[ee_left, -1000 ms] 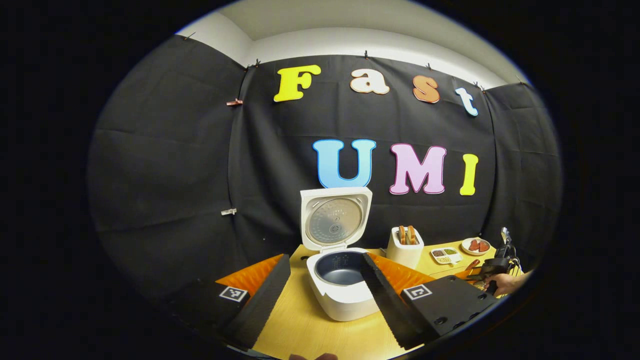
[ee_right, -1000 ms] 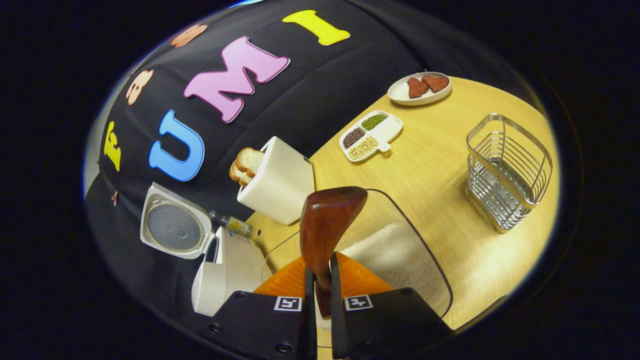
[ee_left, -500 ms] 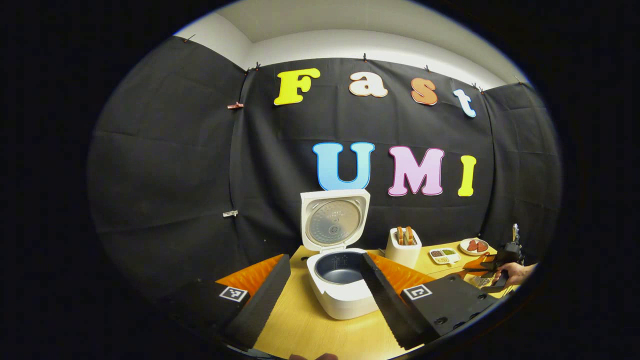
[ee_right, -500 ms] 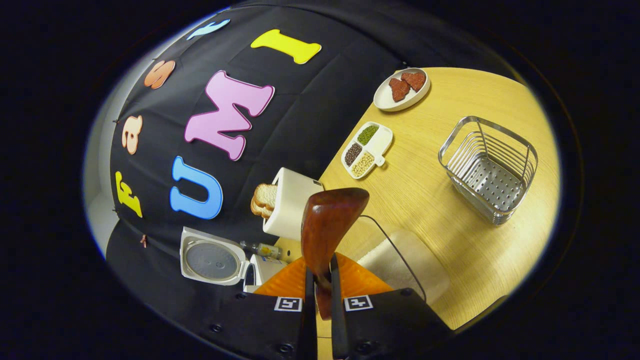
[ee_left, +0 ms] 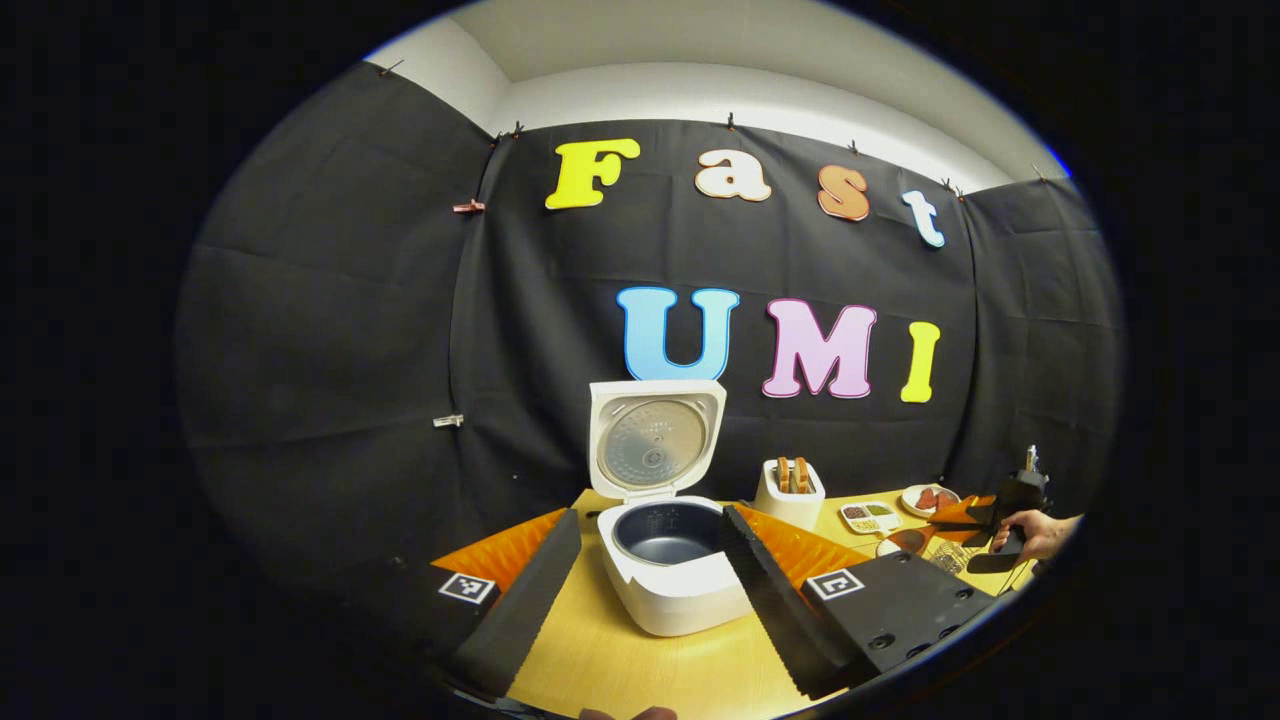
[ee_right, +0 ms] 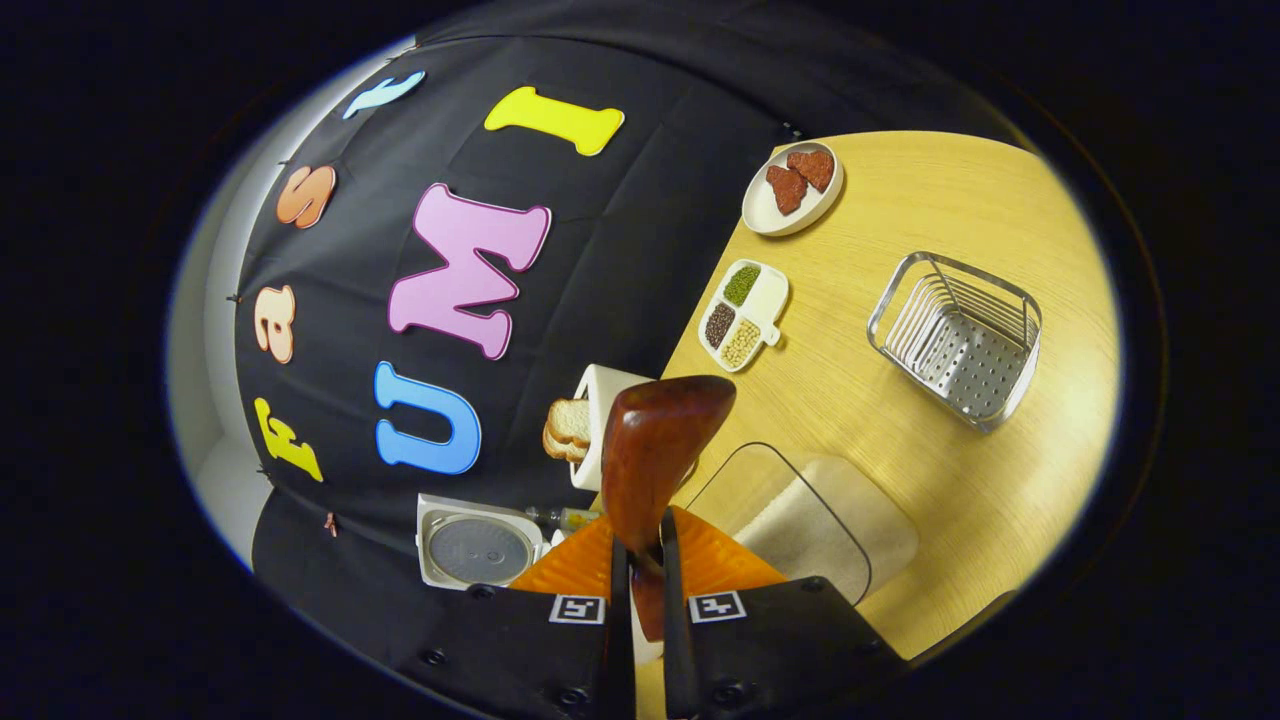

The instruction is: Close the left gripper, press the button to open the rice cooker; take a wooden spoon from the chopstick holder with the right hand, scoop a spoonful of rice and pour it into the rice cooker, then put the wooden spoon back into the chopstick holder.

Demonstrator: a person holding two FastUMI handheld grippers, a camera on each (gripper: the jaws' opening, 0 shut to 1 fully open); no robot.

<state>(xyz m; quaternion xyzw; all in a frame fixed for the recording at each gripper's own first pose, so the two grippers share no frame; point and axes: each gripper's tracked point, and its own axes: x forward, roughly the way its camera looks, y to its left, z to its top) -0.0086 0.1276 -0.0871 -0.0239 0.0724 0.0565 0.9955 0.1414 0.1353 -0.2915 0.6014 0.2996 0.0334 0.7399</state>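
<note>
Both fingers of the right gripper [ee_right: 641, 590] pinch the spoon [ee_right: 655, 450] by its handle, bowl pointing ahead above the rice container [ee_right: 800, 520] on the desk [ee_right: 900, 420], the view rolled sideways. The left gripper [ee_left: 650, 590] hangs level with fingers spread wide, framing the cooker [ee_left: 670, 560], whose lid stands open.

Your right gripper [ee_right: 640, 600] has kept rolling and lifting with the spoon [ee_right: 655, 450]: the rice box [ee_right: 800, 520] has shrunk toward 5 o'clock. The cooker [ee_right: 480, 545] has slid toward 7 o'clock.
</note>
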